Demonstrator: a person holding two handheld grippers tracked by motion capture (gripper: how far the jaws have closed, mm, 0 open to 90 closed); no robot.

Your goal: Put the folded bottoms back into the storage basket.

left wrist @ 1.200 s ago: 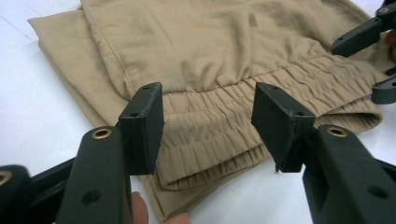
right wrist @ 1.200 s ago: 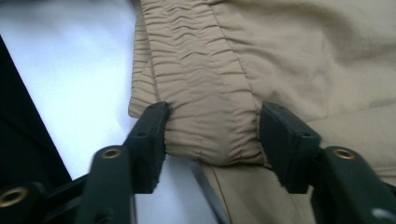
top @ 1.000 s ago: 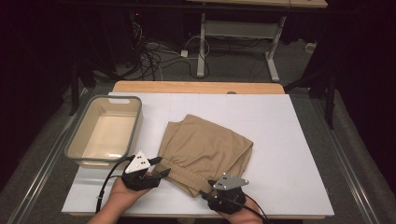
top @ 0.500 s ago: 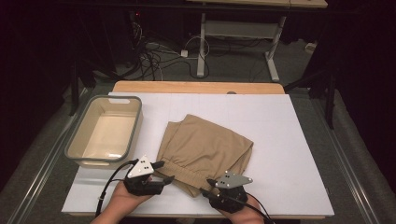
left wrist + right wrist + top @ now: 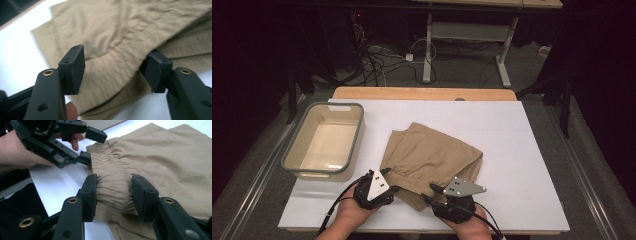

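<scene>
High view: the folded tan shorts (image 5: 432,160) lie mid-desk (image 5: 522,150), beside the tub (image 5: 324,142), long axis slanting from far left to near right, waistband toward the person. Since a second ago the left gripper (image 5: 392,189) has slid in to the waistband's left end; the right gripper (image 5: 432,192) has hardly moved.

Left gripper view: its jaws stand half wide astride the waistband edge, having just closed a little, pads not pressing yet.

Right gripper view: its jaws pinch the bunched waistband (image 5: 113,187). Likely a two-handed lift of the shorts comes next
</scene>
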